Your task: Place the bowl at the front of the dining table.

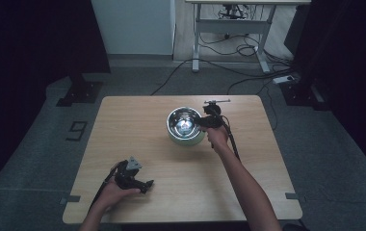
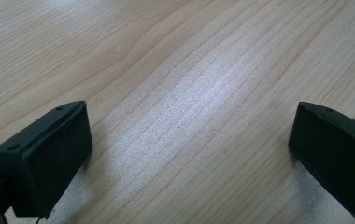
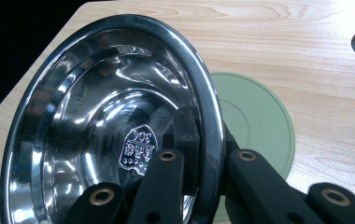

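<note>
The right gripper (image 1: 204, 121) is clamped on the rim of the steel bowl (image 3: 101, 121), one jaw inside, one outside, at the bowl's three o'clock edge in the high view. The bowl is tilted above a green round mat (image 3: 255, 121), past the table's (image 1: 248, 192) centre. The left gripper (image 2: 189, 154), jaws spread wide and holding nothing, rests at the table's seven o'clock.

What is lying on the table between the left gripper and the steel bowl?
Nothing: in the high view, only bare wooden table lies between the left gripper and the steel bowl, which the right gripper clamps by its rim.
</note>
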Tool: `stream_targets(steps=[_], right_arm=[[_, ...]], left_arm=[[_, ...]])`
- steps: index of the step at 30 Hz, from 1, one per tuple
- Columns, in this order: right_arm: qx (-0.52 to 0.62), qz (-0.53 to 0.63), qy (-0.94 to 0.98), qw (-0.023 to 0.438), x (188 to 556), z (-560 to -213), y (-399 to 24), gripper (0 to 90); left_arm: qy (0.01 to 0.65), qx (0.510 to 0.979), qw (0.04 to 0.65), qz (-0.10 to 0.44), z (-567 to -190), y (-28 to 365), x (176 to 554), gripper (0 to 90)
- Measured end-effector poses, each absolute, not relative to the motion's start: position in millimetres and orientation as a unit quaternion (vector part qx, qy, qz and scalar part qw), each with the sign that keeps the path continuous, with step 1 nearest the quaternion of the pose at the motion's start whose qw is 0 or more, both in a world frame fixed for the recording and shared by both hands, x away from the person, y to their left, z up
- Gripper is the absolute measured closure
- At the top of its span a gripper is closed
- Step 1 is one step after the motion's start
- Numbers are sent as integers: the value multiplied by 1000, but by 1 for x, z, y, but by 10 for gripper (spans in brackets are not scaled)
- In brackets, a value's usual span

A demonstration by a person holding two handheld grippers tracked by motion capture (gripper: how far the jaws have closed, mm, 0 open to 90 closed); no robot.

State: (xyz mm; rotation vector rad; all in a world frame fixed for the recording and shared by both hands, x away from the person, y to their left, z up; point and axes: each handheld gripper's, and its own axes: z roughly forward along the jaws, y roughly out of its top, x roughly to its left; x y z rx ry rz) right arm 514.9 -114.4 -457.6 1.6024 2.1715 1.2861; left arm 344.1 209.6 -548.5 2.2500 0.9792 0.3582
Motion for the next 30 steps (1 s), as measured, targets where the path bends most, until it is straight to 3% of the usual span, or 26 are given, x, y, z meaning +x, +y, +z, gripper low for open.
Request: stream_targets(steps=[30], right_arm=[[559,413,716,72,538,-485,-111,870]], left_arm=[[373,858,325,136,-548,210,344,0]])
